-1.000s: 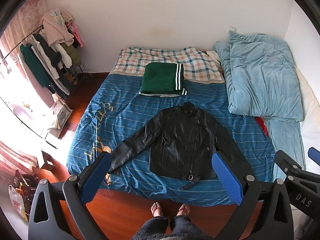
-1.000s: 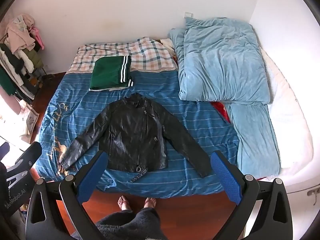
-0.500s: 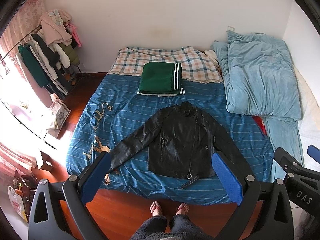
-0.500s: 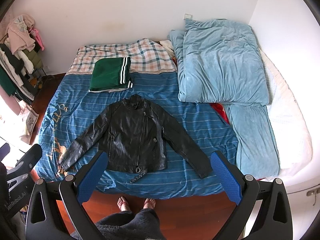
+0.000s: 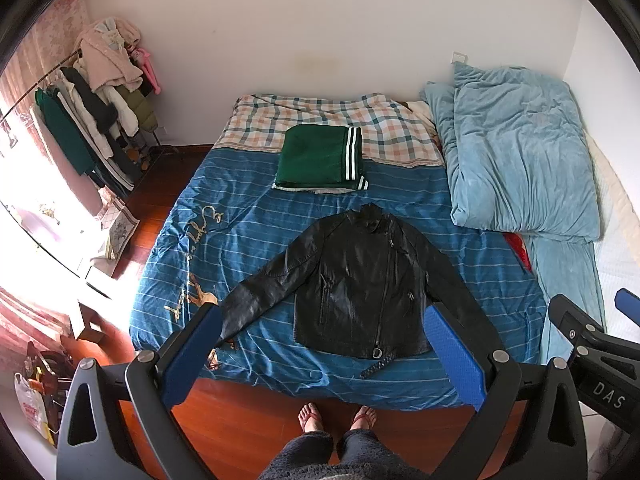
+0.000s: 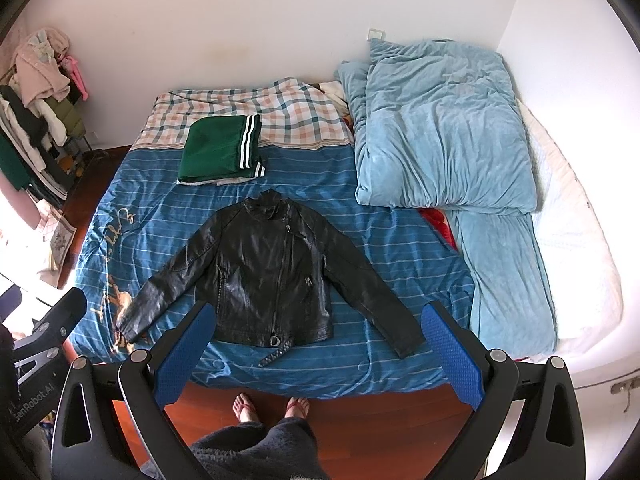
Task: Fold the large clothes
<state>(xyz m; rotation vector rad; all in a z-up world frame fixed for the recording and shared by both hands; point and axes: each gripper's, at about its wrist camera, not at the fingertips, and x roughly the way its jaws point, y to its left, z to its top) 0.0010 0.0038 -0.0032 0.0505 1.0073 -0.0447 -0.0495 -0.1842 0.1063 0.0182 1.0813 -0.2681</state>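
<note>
Black leather jacket (image 5: 360,284) laid flat, front up and zipped, sleeves spread, on the blue striped bedspread (image 5: 256,248) near the foot of the bed; its belt end (image 5: 378,364) trails off the hem. In the left wrist view the jacket's right-hand sleeve is largely hidden behind a blue finger pad (image 5: 454,350), and the cuff of the other sleeve is covered by the opposite pad. The right wrist view shows both sleeves (image 6: 374,300) in full.

Left gripper (image 5: 322,354) and right gripper (image 6: 318,354): both held above the floor at the bed's foot, jaws wide apart, holding nothing, clear of the jacket.

Beyond the collar lies a folded green garment (image 5: 320,160) with white stripes, half on a plaid sheet (image 5: 396,136). A light blue duvet (image 5: 516,160) is heaped at the right; a red item (image 5: 520,250) beneath it is mostly concealed. Clothes rack (image 5: 92,108) at left, partly washed out by window glare.

Legible writing: "DAS" (image 5: 608,390) on the other gripper's body in the left view; "enRobot.AI" (image 6: 34,402), its first letters cut off, in the right view. Gold script embroidery (image 5: 198,256) on the bedspread is unreadable.
</note>
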